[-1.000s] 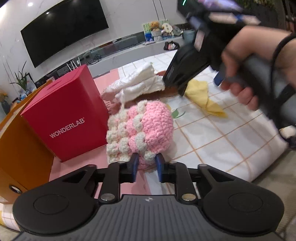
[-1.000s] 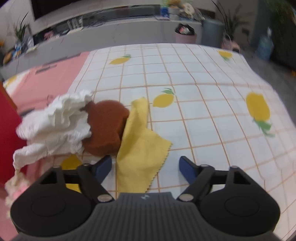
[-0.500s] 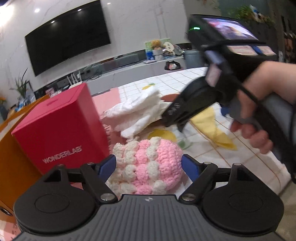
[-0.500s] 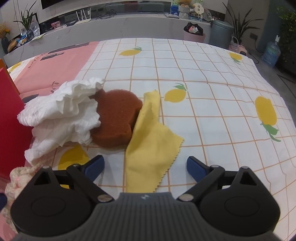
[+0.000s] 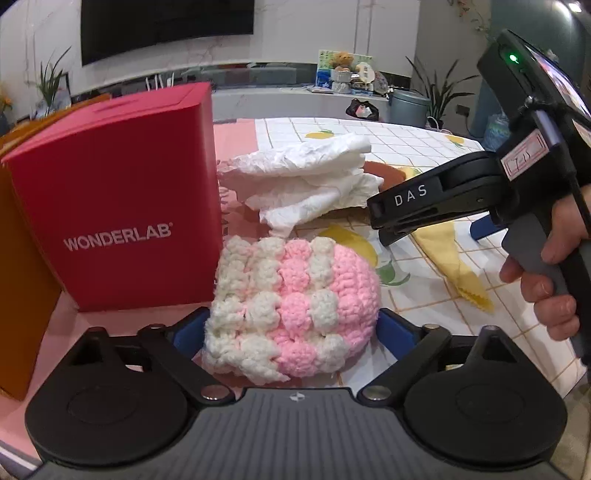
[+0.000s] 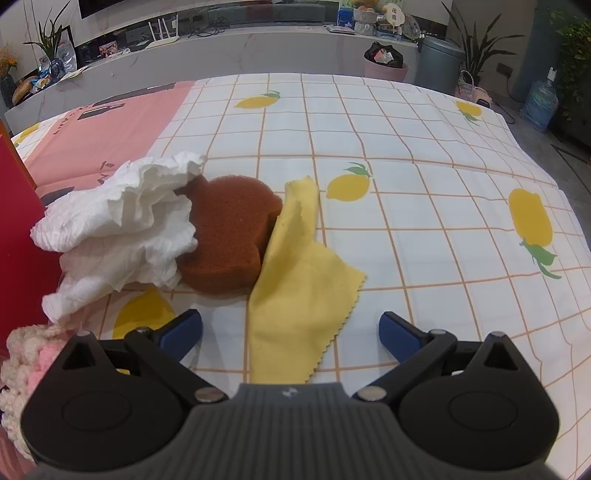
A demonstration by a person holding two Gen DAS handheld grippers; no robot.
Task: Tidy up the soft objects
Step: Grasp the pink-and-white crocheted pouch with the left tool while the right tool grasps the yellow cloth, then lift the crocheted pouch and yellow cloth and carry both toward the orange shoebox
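Looks like the grab step: left claw (image 5: 291,332) is spread wide around the crochet hat (image 5: 291,306), nothing clamped yet, right claw (image 6: 290,332) is held apart over the yellow cloth (image 6: 299,288), so a squeeze is probably needed next.

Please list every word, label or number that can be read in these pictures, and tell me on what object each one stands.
"WONDERLAB": white letters on the front of the red box.
"DAS": white letters on the side of the right gripper.
White label with red marks on the right gripper's body: too blurred to read.
Packets and cards on the far counter: too small to read.
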